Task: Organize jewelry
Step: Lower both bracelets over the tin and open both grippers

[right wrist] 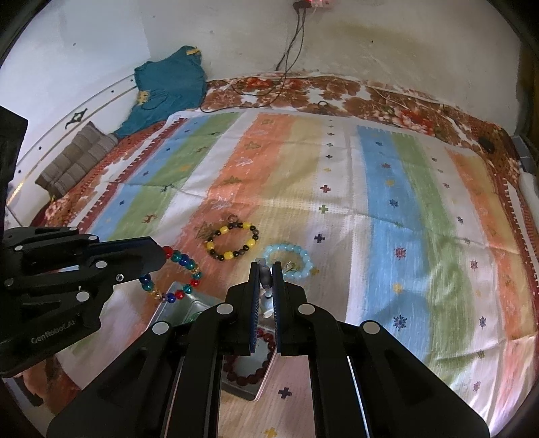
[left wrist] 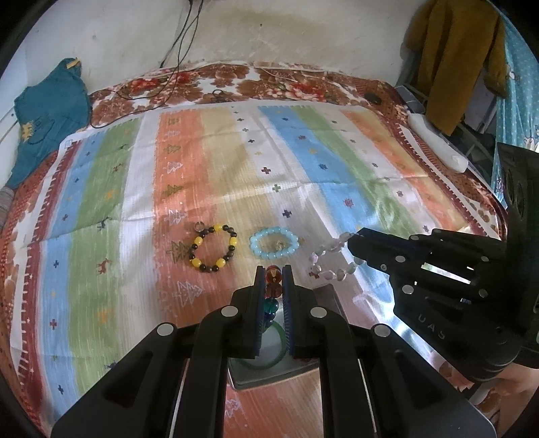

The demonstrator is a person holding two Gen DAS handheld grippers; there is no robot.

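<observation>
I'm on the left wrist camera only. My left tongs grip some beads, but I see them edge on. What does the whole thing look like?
Observer: In the right wrist view, the multicoloured bracelet hangs from the left tongs as a full loop of red, blue and green beads.
Operator: Anything lying under the right tongs?
Observer: Yes. Below the right tongs, which grip the pale bracelet, a dark red bracelet lies in a metal tray.
Operator: Where do the cables on the wall lead?
Observer: Up to a wall socket.
</observation>
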